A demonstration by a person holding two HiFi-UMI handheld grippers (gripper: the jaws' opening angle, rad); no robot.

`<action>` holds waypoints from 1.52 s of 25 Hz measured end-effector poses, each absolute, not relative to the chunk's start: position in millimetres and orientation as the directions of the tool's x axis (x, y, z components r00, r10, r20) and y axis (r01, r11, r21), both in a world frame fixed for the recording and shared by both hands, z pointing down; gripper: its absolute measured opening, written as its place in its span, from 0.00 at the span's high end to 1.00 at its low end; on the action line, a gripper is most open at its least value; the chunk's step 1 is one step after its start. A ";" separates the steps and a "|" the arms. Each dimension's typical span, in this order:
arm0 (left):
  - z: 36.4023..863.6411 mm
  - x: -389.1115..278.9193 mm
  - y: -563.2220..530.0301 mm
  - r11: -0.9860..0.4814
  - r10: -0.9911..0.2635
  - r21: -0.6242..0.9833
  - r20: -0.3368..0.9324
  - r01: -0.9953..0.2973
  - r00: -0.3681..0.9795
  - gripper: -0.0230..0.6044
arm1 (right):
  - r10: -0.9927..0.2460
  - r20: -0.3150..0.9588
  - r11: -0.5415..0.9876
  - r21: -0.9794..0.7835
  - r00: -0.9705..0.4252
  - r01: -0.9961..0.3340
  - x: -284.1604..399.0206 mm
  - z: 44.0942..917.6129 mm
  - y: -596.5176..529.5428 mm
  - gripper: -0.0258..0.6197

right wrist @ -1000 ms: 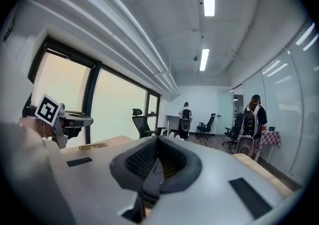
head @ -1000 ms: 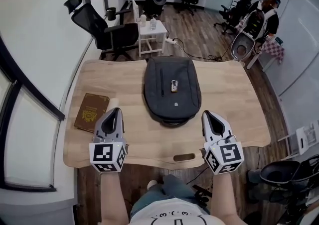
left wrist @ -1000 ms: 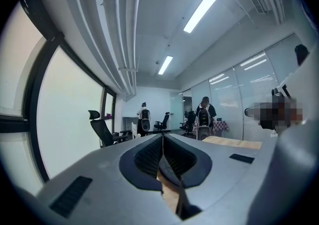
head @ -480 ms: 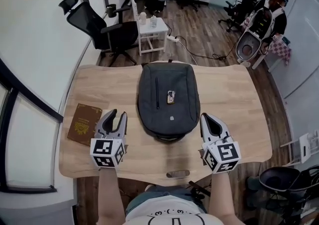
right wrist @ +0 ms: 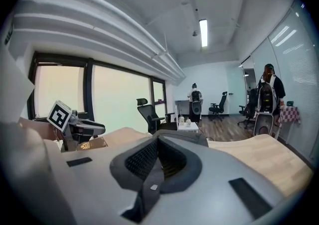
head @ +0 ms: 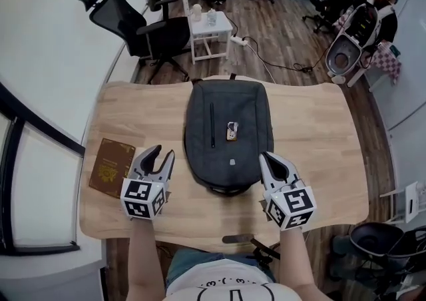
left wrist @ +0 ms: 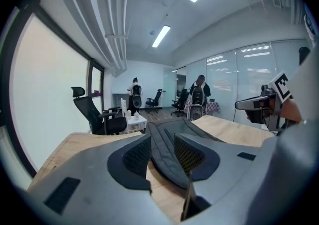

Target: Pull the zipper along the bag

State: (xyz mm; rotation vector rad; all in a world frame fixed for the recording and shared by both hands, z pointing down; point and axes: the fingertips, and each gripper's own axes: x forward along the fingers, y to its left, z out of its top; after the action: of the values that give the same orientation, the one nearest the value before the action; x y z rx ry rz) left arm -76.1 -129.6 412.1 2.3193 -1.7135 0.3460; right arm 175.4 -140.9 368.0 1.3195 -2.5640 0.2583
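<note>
bag centred on the counter, both grippers at its near end

the bag (head: 228, 134) lies flat in the middle of the counter (head: 313, 153), lengthwise from far to near. its far end reaches the counter's far edge, and its near end stops short of the near edge. a zipper (head: 212, 125) runs along its top, left of centre, and a small tag (head: 231, 132) lies just right of it. wide bare wood is open on the bag's right. on the left there is less room, with a book (head: 111, 167) lying close to the left edge. the near edge has a slot (head: 237, 238) cut into it, between the person's forearms.

the left gripper (head: 162, 154) is over the counter between book and bag, pointing far and a little right. its jaws are opening, with nothing between them; the bag shows beyond the gap. the right gripper (head: 266, 158) is just beside the bag's near right corner, pointing far and a little left. its jaws are pressed together on nothing. both forearms reach straight out from the near edge.

beyond the far edge stand a chair (head: 143, 30) and a small white table (head: 212, 30).
</note>
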 end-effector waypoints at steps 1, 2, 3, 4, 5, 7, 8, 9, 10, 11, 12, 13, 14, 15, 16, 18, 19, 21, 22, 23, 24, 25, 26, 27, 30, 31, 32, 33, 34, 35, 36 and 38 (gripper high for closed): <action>415.1 -79.5 -133.8 -0.292 -0.898 0.042 0.333 -0.956 0.289 0.73 | -0.770 0.304 0.577 -0.044 -0.561 -0.816 171.0 371.3 -142.5 0.88; 418.1 -83.3 -138.5 -0.298 -0.894 0.038 0.338 -0.954 0.293 0.73 | -0.769 0.310 0.577 -0.043 -0.560 -0.816 166.7 374.0 -144.3 0.88; 421.6 -87.1 -143.6 -0.305 -0.890 0.038 0.344 -0.951 0.300 0.73 | -0.768 0.317 0.575 -0.042 -0.556 -0.817 162.6 376.5 -146.1 0.88; 425.7 -90.7 -148.8 -0.314 -0.884 0.042 0.350 -0.948 0.309 0.73 | -0.768 0.327 0.571 -0.040 -0.551 -0.820 158.7 379.4 -148.0 0.88; 430.4 -94.1 -154.0 -0.326 -0.878 0.047 0.356 -0.944 0.321 0.73 | -0.768 0.338 0.567 -0.038 -0.544 -0.823 154.7 382.7 -149.9 0.88; 441.2 -100.0 -164.0 -0.363 -0.857 0.050 0.373 -0.930 0.355 0.73 | -0.770 0.363 0.552 -0.031 -0.524 -0.833 146.8 389.4 -152.1 0.88; 447.1 -102.5 -168.8 -0.387 -0.844 0.050 0.384 -0.921 0.376 0.73 | -0.773 0.376 0.542 -0.028 -0.511 -0.840 142.8 392.1 -152.4 0.88; 453.3 -104.9 -173.6 -0.411 -0.829 0.049 0.396 -0.910 0.396 0.74 | -0.775 0.387 0.532 -0.027 -0.499 -0.846 138.5 394.3 -152.6 0.88; 459.7 -108.0 -178.2 -0.434 -0.813 0.048 0.409 -0.899 0.414 0.74 | -0.777 0.397 0.522 -0.027 -0.489 -0.852 133.4 396.5 -153.2 0.88; 466.4 -111.9 -182.7 -0.455 -0.798 0.048 0.421 -0.889 0.432 0.74 | -0.778 0.406 0.514 -0.029 -0.480 -0.857 127.5 399.2 -154.3 0.88; 473.4 -116.6 -186.9 -0.475 -0.783 0.050 0.431 -0.879 0.448 0.74 | -0.778 0.414 0.506 -0.034 -0.473 -0.862 120.6 402.8 -155.7 0.88; 480.5 -121.6 -190.8 -0.494 -0.769 0.052 0.439 -0.868 0.464 0.74 | -0.777 0.422 0.499 -0.039 -0.467 -0.865 113.1 407.3 -157.2 0.88; 487.5 -126.2 -194.4 -0.513 -0.755 0.055 0.445 -0.857 0.481 0.74 | -0.775 0.431 0.494 -0.043 -0.462 -0.868 105.5 412.4 -158.6 0.88; 494.4 -130.0 -197.7 -0.532 -0.741 0.058 0.450 -0.845 0.498 0.74 | -0.773 0.441 0.489 -0.044 -0.456 -0.871 98.2 417.7 -160.1 0.88; 500.8 -132.4 -200.9 -0.551 -0.727 0.060 0.454 -0.832 0.515 0.74 | -0.772 0.451 0.484 -0.041 -0.449 -0.874 91.7 422.8 -162.1 0.88; 512.1 -133.4 -207.0 -0.591 -0.699 0.062 0.459 -0.804 0.549 0.74 | -0.772 0.470 0.472 -0.027 -0.427 -0.881 80.8 432.2 -167.3 0.88; 516.9 -132.1 -210.0 -0.612 -0.684 0.063 0.458 -0.788 0.568 0.74 | -0.772 0.480 0.465 -0.020 -0.417 -0.885 76.4 436.4 -170.1 0.88; 526.0 -126.7 -216.1 -0.658 -0.651 0.057 0.459 -0.751 0.605 0.74 | -0.770 0.495 0.454 -0.019 -0.403 -0.891 70.0 442.5 -174.4 0.88; 530.7 -123.2 -219.1 -0.680 -0.631 0.054 0.466 -0.731 0.621 0.74 | -0.769 0.500 0.450 -0.022 -0.399 -0.893 68.5 444.2 -176.0 0.88; 535.5 -119.8 -222.6 -0.700 -0.610 0.054 0.473 -0.712 0.636 0.74 | -0.768 0.505 0.446 -0.023 -0.395 -0.895 68.2 445.5 -177.6 0.88; 539.8 -116.7 -226.7 -0.719 -0.590 0.056 0.478 -0.693 0.651 0.74 | -0.768 0.509 0.440 -0.022 -0.389 -0.898 68.8 446.6 -179.5 0.88; 543.5 -114.0 -231.4 -0.737 -0.570 0.060 0.480 -0.673 0.667 0.74 | -0.768 0.514 0.435 -0.017 -0.381 -0.900 69.8 447.6 -181.7 0.88; 547.1 -111.3 -236.1 -0.757 -0.547 0.064 0.481 -0.650 0.685 0.74 | -0.770 0.519 0.429 -0.012 -0.372 -0.903 70.8 448.6 -184.0 0.88; 551.2 -108.5 -240.4 -0.779 -0.519 0.068 0.486 -0.623 0.703 0.75 | -0.771 0.523 0.423 -0.008 -0.364 -0.906 71.6 449.6 -186.1 0.88; 568.4 -100.1 -249.9 -0.841 -0.426 0.067 0.529 -0.537 0.734 0.75 | -0.771 0.537 0.409 0.005 -0.343 -0.912 73.8 453.9 -187.9 0.88; 574.5 -97.7 -252.2 -0.856 -0.401 0.063 0.548 -0.514 0.735 0.75 | -0.770 0.543 0.405 0.012 -0.334 -0.914 75.1 455.8 -187.8 0.88; 580.3 -95.6 -253.9 -0.868 -0.379 0.058 0.564 -0.493 0.734 0.75 | -0.771 0.548 0.400 0.019 -0.325 -0.916 77.1 457.8 -187.9 0.88; 585.4 -93.3 -254.7 -0.880 -0.358 0.055 0.577 -0.473 0.734 0.75 | -0.771 0.553 0.394 0.025 -0.315 -0.919 79.7 459.7 -188.0 0.88; 589.9 -91.0 -254.7 -0.889 -0.340 0.055 0.585 -0.455 0.736 0.74 | -0.772 0.557 0.384 0.029 -0.304 -0.923 83.0 461.7 -187.9 0.88; 594.4 -88.9 -254.2 -0.895 -0.327 0.057 0.590 -0.442 0.738 0.73 | -0.774 0.562 0.373 0.031 -0.292 -0.927 86.9 463.4 -187.2 0.88; 599.6 -87.1 -253.5 -0.898 -0.319 0.059 0.595 -0.436 0.738 0.72 | -0.777 0.564 0.360 0.031 -0.281 -0.932 91.1 464.6 -186.3 0.88; 608.6 -83.1 -252.9 -0.902 -0.309 0.062 0.601 -0.428 0.737 0.71 | -0.783 0.561 0.342 0.024 -0.271 -0.939 98.5 464.7 -184.8 0.88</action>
State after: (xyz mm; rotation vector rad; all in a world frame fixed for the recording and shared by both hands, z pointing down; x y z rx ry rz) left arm -83.1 -252.9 608.6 2.7424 -0.5884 0.8968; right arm 98.5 -184.8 464.7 1.5028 -2.1303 0.4327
